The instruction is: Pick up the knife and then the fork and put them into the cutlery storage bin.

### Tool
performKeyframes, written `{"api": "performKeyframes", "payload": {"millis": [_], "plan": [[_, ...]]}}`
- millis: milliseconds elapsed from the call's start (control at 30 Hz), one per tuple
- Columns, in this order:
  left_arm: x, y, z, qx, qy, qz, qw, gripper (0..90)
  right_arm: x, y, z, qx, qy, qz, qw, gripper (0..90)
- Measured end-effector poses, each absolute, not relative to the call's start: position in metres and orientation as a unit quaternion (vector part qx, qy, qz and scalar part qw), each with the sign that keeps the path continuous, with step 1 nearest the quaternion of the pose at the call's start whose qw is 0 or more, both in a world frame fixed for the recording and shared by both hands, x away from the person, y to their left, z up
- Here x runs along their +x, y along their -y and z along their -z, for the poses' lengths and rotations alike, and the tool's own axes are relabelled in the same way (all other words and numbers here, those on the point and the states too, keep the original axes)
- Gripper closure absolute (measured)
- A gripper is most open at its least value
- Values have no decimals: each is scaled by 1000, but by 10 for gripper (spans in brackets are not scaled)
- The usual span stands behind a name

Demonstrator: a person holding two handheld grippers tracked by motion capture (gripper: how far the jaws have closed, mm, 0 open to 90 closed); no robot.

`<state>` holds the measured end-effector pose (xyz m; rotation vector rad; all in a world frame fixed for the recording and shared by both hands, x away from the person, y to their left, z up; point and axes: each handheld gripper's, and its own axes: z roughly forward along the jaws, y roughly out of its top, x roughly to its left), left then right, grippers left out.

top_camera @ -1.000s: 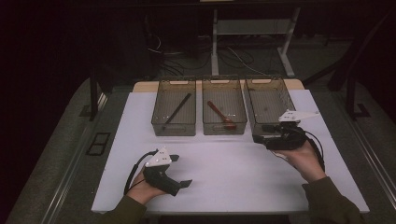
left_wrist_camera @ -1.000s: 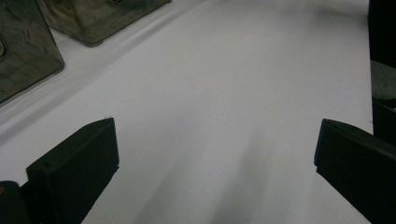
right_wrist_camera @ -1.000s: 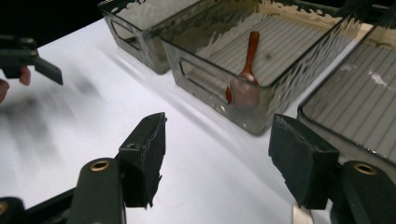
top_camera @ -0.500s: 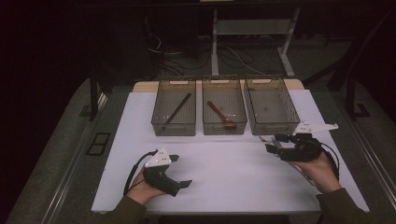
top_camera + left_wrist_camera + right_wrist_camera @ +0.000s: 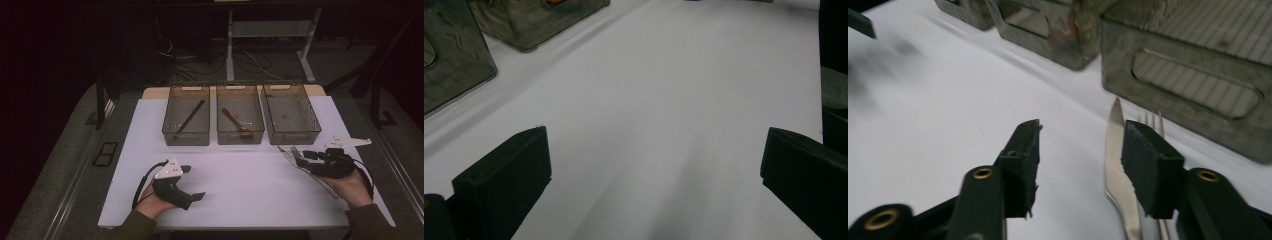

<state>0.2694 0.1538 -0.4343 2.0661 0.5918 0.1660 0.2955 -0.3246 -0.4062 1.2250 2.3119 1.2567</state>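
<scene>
We find the knife (image 5: 300, 165) and the fork (image 5: 1154, 131) lying side by side on the white worktop (image 5: 240, 175) near its right edge, just in front of the rightmost of the three wire baskets along the far edge. In the high view the knife's long axis runs on a diagonal, its tip toward the near corner of the right basket (image 5: 291, 116) and its handle end trailing back toward the near right corner of the worktop, under our right hand. In the right gripper view the blade tip and the fork's tines both point away from us toward that basket's wall. Our right gripper (image 5: 1080, 150) hovers low over them, its jaws partly open and just having narrowed; the knife shows in the gap beside the right-hand jaw, the fork is partly behind that jaw, and neither pad presses on anything, so nothing is held. Our left gripper (image 5: 654, 160) rests near the near left part of the worktop, jaws spread wide over bare white surface, holding nothing. The left basket (image 5: 186, 122) holds a dark utensil, the middle basket (image 5: 240, 120) a reddish-brown one.
</scene>
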Motion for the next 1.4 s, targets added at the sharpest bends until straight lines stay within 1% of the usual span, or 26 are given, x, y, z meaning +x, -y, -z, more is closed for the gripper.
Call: {"api": "performKeyframes", "payload": {"millis": [300,367,500,567,700,800,1033,1167,1400], "plan": [[269,-153,435,845,-240,-68,472,0,304,336,420,439,-799,-388,132,751],[269,-153,434,846,-240,-69,472,0,306,338,422,446,-801,-378,129,779],[269,-154,434,845,-240,-69,472,0,309,340,428,446,-813,-348,140,783],[269,-154,434,845,-241,-68,472,0,310,340,429,448,-818,-334,138,783],[269,-154,434,846,-239,-69,471,0,313,341,426,437,-835,-303,144,779],[269,-153,435,846,-240,-68,471,0,317,340,423,438,-842,-282,138,781],[270,-153,435,846,-241,-68,472,0,332,334,417,434,-868,-218,100,777],[270,-154,435,845,-242,-68,471,0,340,329,420,429,-881,-184,75,776],[270,-154,435,846,-241,-67,471,0,349,324,424,429,-889,-149,57,788]]}}
